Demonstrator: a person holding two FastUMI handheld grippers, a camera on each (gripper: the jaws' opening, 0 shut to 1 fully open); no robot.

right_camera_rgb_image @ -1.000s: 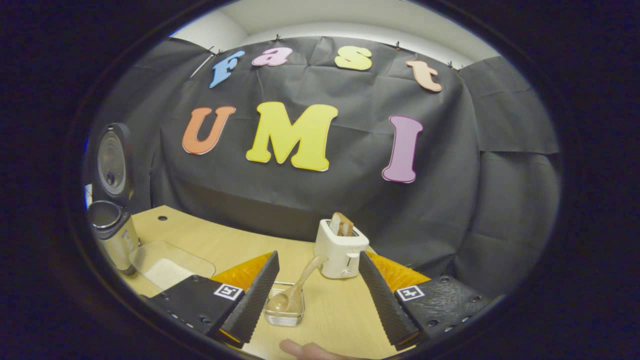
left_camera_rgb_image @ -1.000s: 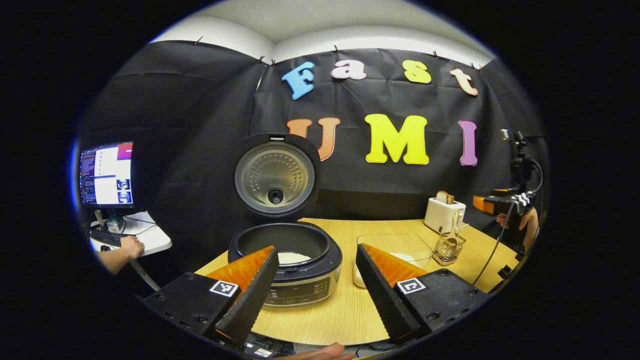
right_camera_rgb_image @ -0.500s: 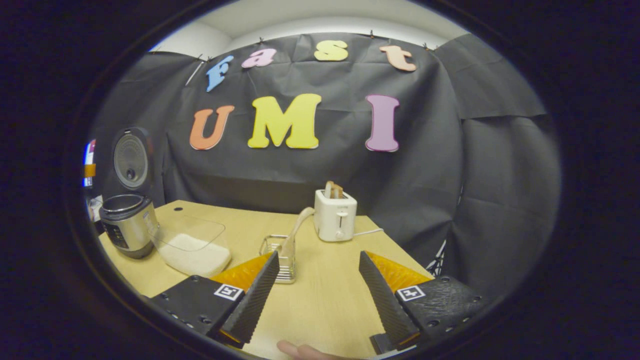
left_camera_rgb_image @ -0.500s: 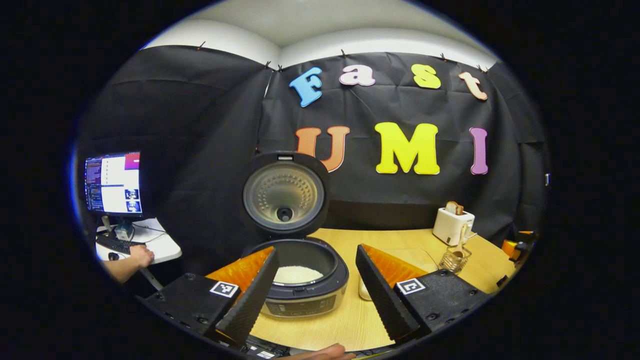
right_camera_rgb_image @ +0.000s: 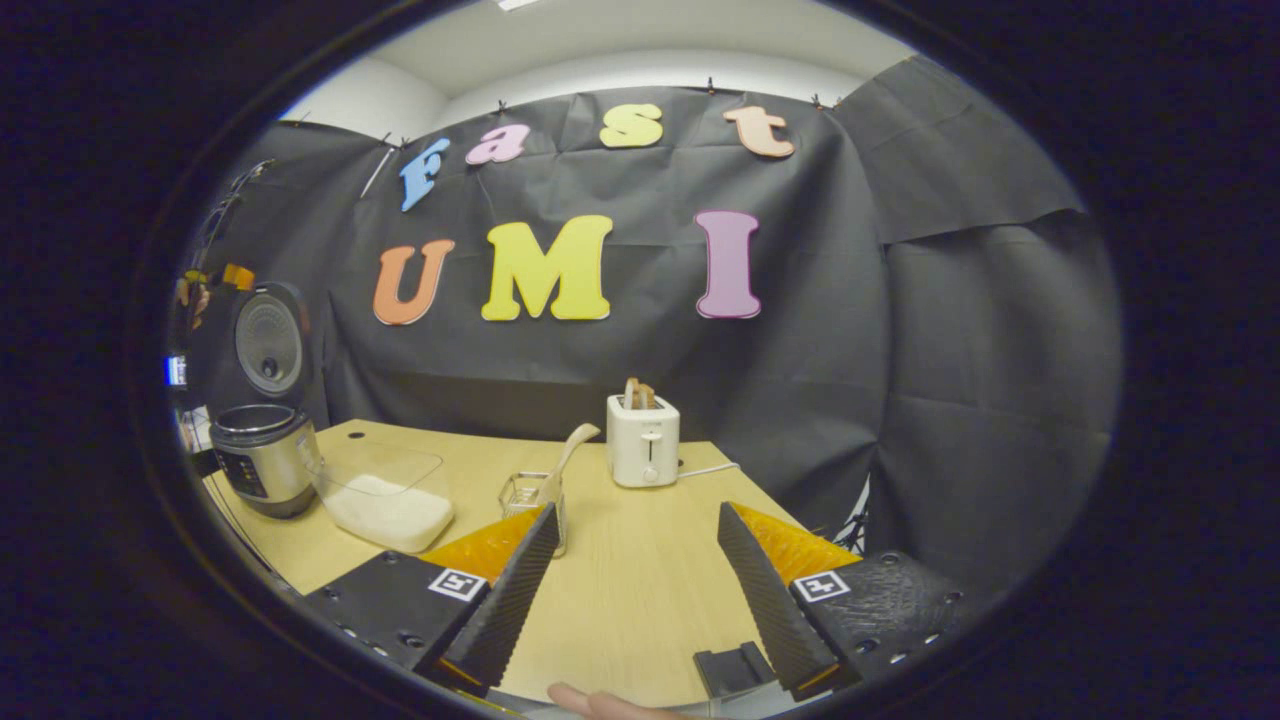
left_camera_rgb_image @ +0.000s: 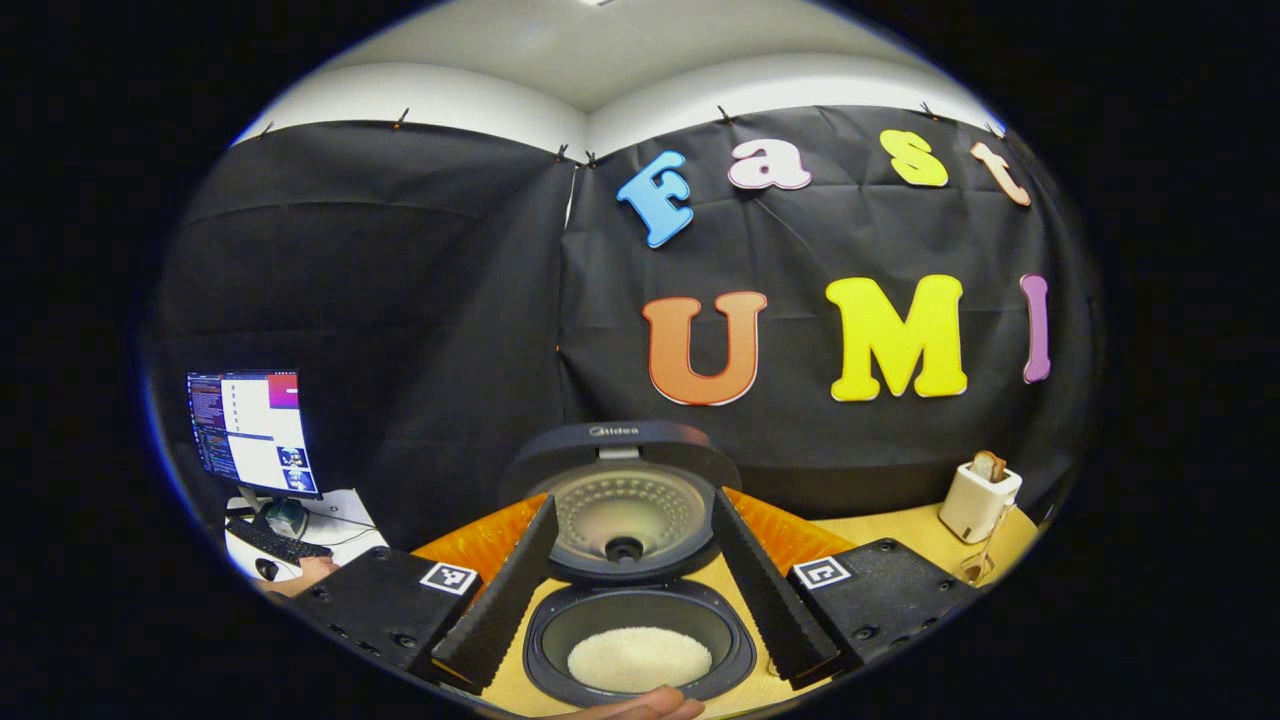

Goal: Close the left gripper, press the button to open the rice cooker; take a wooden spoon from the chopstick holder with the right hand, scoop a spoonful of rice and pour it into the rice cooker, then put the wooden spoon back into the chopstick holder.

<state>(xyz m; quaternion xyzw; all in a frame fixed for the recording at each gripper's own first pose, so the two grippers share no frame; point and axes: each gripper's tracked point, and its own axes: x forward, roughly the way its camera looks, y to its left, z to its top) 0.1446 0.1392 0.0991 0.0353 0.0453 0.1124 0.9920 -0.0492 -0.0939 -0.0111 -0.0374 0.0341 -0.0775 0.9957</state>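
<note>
The rice cooker (left_camera_rgb_image: 640,640) stands open, its lid (left_camera_rgb_image: 625,500) raised and white rice (left_camera_rgb_image: 640,655) in the pot. My left gripper (left_camera_rgb_image: 630,600) hovers open just in front of and above it, nothing between its fingers. In the right gripper view the cooker (right_camera_rgb_image: 262,455) sits at the table's far left. Beside it is a clear container of rice (right_camera_rgb_image: 385,500). The wire chopstick holder (right_camera_rgb_image: 530,495) holds the wooden spoon (right_camera_rgb_image: 568,455), handle leaning right. My right gripper (right_camera_rgb_image: 640,590) is open and empty over the near table, apart from the holder.
A white toaster (right_camera_rgb_image: 643,445) with bread stands behind the holder on the wooden table (right_camera_rgb_image: 640,560). A small black bracket (right_camera_rgb_image: 735,665) sits at the near table edge. Left of the booth, a monitor (left_camera_rgb_image: 250,430) and a person's hand (left_camera_rgb_image: 305,572) at a keyboard.
My left gripper has risen and closed in over the open cooker. My right gripper has drawn back from the chopstick holder, which now looks smaller and farther left.
</note>
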